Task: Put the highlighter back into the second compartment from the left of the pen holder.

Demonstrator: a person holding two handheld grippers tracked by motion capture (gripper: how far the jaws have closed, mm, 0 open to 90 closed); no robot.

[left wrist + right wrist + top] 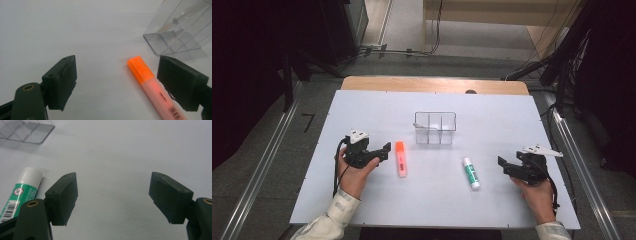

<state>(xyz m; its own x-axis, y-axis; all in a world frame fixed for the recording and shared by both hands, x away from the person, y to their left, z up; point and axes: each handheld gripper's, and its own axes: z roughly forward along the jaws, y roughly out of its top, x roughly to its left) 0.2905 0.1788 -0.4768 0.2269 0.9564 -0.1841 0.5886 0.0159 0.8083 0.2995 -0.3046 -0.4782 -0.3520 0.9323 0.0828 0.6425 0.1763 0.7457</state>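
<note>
An orange highlighter (401,158) (152,86) lies flat on the white table (377,107), cap pointing away from me. My left gripper (384,149) (117,83) is open just left of it, the marker lying close to its right-hand jaw. A green and white glue stick (471,173) (21,192) lies right of centre. My right gripper (502,164) (113,197) is open to the right of the glue stick, nothing between its jaws. A clear plastic organizer (435,128) (178,27) (25,131) with compartments stands at the middle, holding a pale thin object in its left part.
The white table sheet (130,147) lies over a wooden top (432,84) that shows at the far edge. Cables and dark equipment stand on the floor beyond and at both sides. Metal rails (259,170) run along the floor to the left and right.
</note>
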